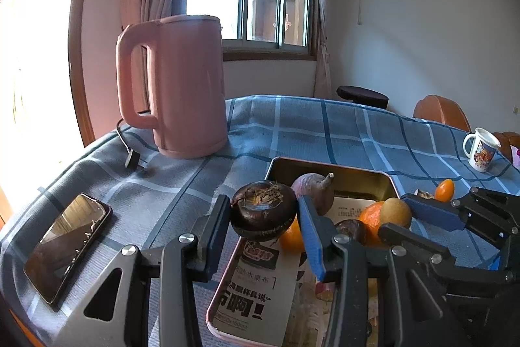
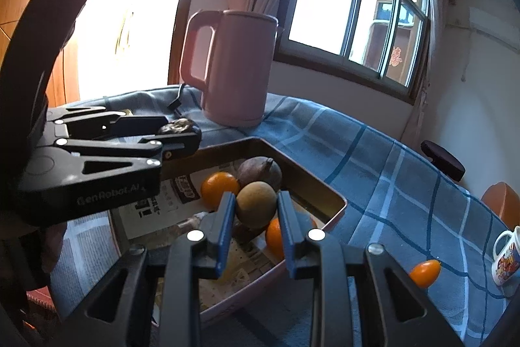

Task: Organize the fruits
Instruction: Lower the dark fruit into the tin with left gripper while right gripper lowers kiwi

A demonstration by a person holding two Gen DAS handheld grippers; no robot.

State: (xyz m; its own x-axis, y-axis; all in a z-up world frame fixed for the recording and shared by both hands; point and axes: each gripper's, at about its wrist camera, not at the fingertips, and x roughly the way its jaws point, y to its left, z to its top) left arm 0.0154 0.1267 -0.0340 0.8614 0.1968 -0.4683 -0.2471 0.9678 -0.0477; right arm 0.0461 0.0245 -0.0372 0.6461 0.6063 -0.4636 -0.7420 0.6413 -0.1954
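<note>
While both claws hover over the tray, left claw grips a water chestnut, right claw a kiwi; next: lower, release.

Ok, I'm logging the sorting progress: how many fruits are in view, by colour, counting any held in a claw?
Orange fruits: 3
Dark brown fruits: 2
Purplish fruit: 1
Tan fruit: 1
Total: 7

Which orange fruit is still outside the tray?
The small oval kumquat on the blue checked cloth near the mug; the other oranges lie inside the tray.
</note>
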